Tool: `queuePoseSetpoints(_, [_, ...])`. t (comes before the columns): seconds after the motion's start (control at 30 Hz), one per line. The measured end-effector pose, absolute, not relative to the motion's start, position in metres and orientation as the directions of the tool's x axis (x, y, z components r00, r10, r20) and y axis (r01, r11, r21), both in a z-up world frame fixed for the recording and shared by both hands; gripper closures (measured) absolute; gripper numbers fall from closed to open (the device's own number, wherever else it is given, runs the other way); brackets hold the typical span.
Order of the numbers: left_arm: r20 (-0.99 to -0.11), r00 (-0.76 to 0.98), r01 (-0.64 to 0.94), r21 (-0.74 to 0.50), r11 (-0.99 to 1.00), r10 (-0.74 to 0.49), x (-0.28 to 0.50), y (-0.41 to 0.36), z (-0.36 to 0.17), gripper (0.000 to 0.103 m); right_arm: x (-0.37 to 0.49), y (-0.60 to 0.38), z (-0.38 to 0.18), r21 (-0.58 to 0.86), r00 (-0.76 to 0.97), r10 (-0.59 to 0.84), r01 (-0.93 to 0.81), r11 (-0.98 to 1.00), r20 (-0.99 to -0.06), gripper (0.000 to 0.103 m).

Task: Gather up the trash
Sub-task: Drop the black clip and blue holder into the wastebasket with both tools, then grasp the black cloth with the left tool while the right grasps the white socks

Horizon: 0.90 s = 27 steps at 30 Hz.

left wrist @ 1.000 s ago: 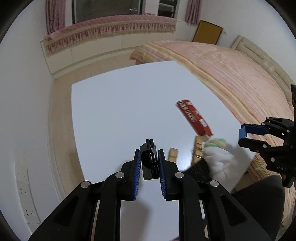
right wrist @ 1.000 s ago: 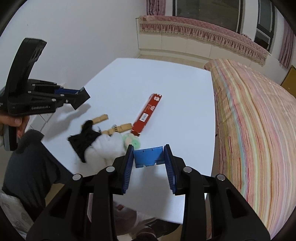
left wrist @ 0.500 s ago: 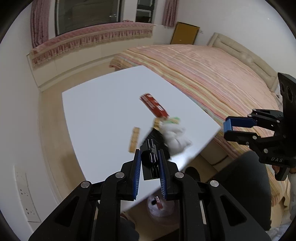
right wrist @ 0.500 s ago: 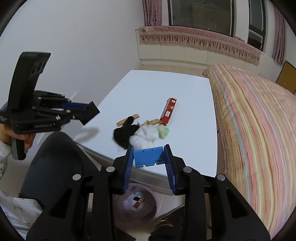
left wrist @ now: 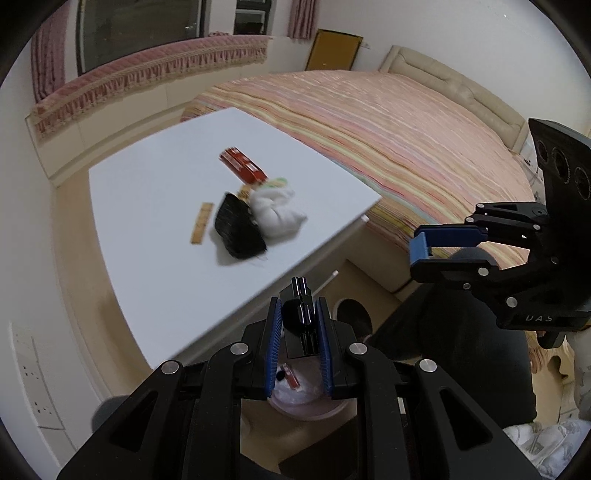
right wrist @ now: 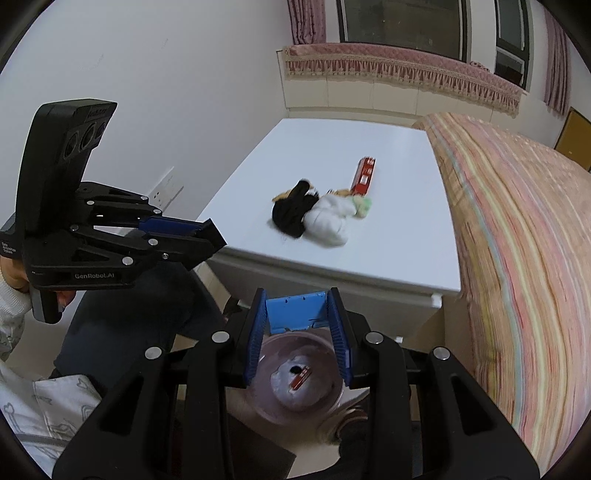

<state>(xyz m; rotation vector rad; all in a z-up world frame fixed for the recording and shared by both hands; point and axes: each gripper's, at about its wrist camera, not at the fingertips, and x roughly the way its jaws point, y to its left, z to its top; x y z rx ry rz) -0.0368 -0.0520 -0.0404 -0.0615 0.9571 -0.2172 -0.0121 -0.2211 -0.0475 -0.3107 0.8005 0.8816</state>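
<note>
Above pink bin: left tool clamping black clip.

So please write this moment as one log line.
left gripper: shut on black piece | right gripper: shut on blue piece | both above bin

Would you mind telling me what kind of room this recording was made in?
Most likely a home bedroom: a large bed with a striped cover stands beside the white table, and a curtained window sits above a fringed ledge.
</note>
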Motion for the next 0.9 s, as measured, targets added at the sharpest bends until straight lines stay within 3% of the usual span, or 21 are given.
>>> queuePoseSetpoints(0.4, [-0.816, 0.528, 0.181, -0.162, 0.97, -0.235, -0.047, -0.065, -0.05, 0.083, -0.023, -0.223, -0.066, 0.086, 0.338, 0.553, -0.792, 0.604, -0.761, 0.069])
queuePoseSetpoints(0.43, [-0.816, 0.527, 0.182, -0.163, 0.97, -0.236, -0.046, -0.066, -0.05, 0.08, -0.023, -0.223, -0.068, 0.079, 0.342, 0.544, -0.79, 0.608, -0.766, 0.069])
queuePoseSetpoints(0.47, [-0.818, 0.525, 0.182, -0.161, 0.97, -0.235, -0.046, -0.066, -0.051, 0.063, -0.022, -0.223, -0.07, 0.076, 0.343, 0.538, -0.788, 0.61, -0.77, 0.063])
queuePoseSetpoints(0.5, [-0.818, 0.528, 0.177, -0.158, 0.971, -0.229, -0.045, -0.066, -0.052, 0.051, -0.021, -0.223, -0.071, 0.071, 0.347, 0.533, -0.786, 0.615, -0.772, 0.046])
queuePoseSetpoints(0.53, [-0.812, 0.54, 0.165, -0.155, 0.974, -0.221, -0.045, -0.064, -0.052, 0.031, -0.02, -0.223, -0.072, 0.065, 0.356, 0.528, -0.78, 0.622, -0.771, 0.038])
queuePoseSetpoints(0.57, [-0.808, 0.548, 0.156, -0.155, 0.976, -0.216, -0.045, -0.062, -0.052, 0.021, -0.019, -0.225, -0.073, 0.062, 0.365, 0.523, -0.773, 0.631, -0.77, 0.028])
queuePoseSetpoints(0.67, [-0.807, 0.564, 0.115, -0.134, 0.984, -0.176, -0.044, -0.055, -0.05, 0.014, -0.016, -0.226, -0.075, 0.049, 0.386, 0.505, -0.756, 0.653, -0.772, 0.01])
queuePoseSetpoints(0.77, [-0.807, 0.57, 0.09, -0.129, 0.988, -0.158, -0.043, -0.049, -0.049, 0.008, -0.013, -0.228, -0.076, 0.064, 0.385, 0.506, -0.745, 0.664, -0.772, 0.005])
queuePoseSetpoints(0.9, [-0.81, 0.569, 0.067, -0.125, 0.99, -0.141, -0.043, -0.043, -0.05, 0.008, -0.011, -0.226, -0.077, 0.075, 0.379, 0.507, -0.74, 0.668, -0.774, 0.003])
